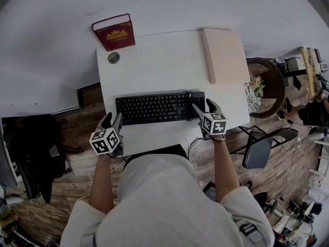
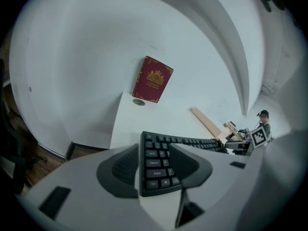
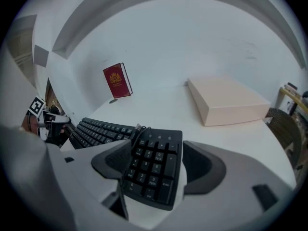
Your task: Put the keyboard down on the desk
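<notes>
The person stands at the near edge of a white desk [image 1: 154, 71] with a tool in each hand. At the near left, the left tongs [image 1: 113, 119] pinch the left end of a black keyboard [image 1: 159, 107]. One jaw is against its outer edge and the other lies over the first columns of keys. Far behind them, at the desk's far left corner, a red book [image 1: 113, 32] with a gold crest stands leaning on the white wall. A small round grey disc [image 1: 113, 57] lies just in front of the book.

The keyboard stretches across the near part of the desk, long side to the person. I cannot tell whether its underside touches the top. A dark cable [image 1: 189, 93] bunches at its far right edge.

The right tongs [image 1: 204, 108] clamp the right end, with the number pad sitting between the two jaws. Farther right and back, a flat pale box [image 1: 224, 54] lies along the desk's right side, well apart from the keyboard. Beyond the desk's edge stands a round woven basket [image 1: 267, 89].
</notes>
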